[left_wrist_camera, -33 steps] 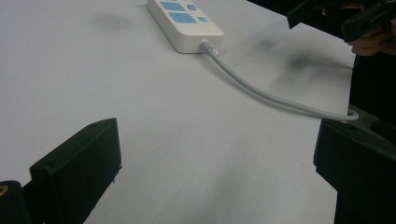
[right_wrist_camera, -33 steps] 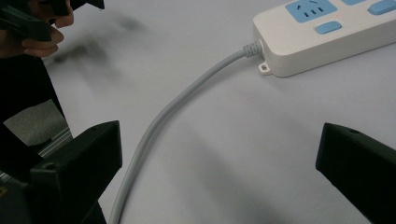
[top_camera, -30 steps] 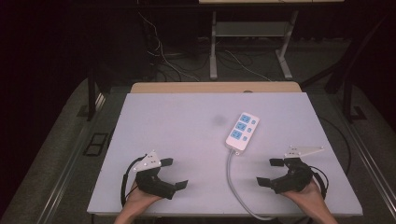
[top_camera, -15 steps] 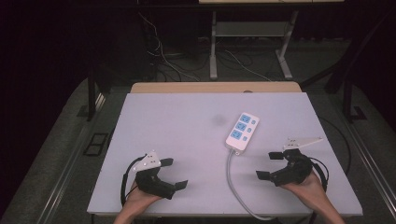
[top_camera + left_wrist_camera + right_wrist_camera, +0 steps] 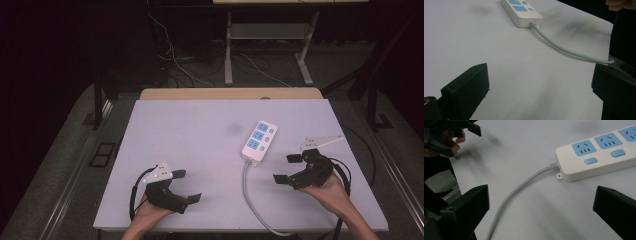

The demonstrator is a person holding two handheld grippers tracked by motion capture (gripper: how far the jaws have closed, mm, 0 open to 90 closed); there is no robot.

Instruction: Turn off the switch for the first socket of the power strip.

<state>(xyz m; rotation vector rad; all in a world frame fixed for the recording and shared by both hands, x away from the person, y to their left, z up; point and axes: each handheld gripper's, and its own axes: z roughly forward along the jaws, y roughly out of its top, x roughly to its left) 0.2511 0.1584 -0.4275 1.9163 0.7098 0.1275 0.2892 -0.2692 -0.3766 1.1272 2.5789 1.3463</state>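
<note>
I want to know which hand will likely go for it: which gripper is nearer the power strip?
Right. The right gripper sits just right of the power strip, near its cord end; the left gripper is farther off, toward the table's near-left.

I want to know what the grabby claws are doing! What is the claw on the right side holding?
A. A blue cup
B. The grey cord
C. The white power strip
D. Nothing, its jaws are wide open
D. The right gripper has its jaws spread apart with bare table between them, beside the power strip and its grey cord but touching neither.
</note>
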